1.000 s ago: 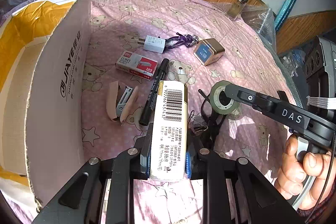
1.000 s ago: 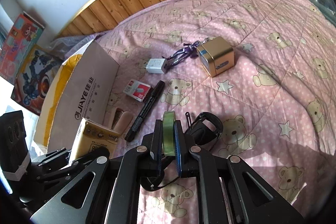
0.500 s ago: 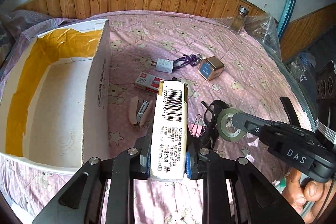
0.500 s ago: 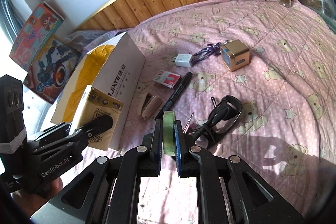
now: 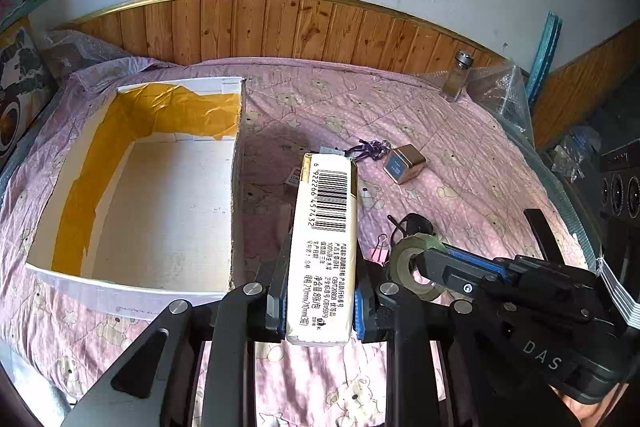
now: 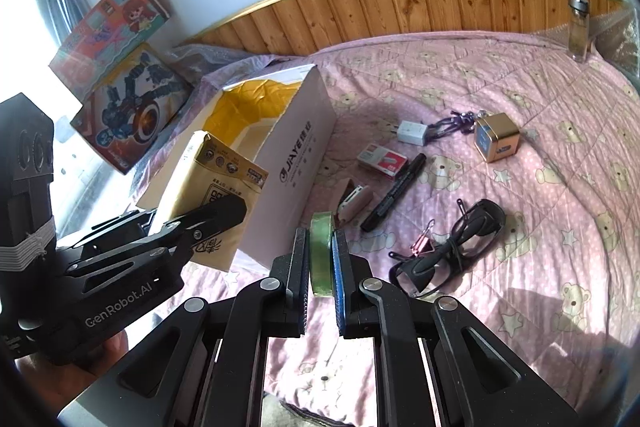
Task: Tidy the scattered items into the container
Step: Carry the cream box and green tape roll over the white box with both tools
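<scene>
On the bed (image 6: 520,99), which has a pink quilt printed with little bears and stars, sits an open white cardboard box (image 5: 152,195) with yellow tape lining its inside walls. Wood panelling (image 5: 280,27) runs along the bottom of a scuffed white wall behind it, and a small glass bottle (image 6: 579,27) stands at the far edge of the bed.

Left gripper (image 5: 320,267) has its fingers clamped on a tissue pack (image 5: 324,247). Pack's long axis runs straight out along the fingers, barcode side up, and it's up in the air just right of the box wall, not inside.

Right gripper (image 6: 322,259) is pinching a roll of green tape (image 6: 321,251) on edge between its fingers, also off the quilt.

Loose on the quilt: glasses (image 6: 452,251), pink binder clip (image 6: 422,243), black marker (image 6: 394,191), stapler (image 6: 354,203), staple box (image 6: 382,161), white charger (image 6: 412,133) and a gold cube (image 6: 496,137).
</scene>
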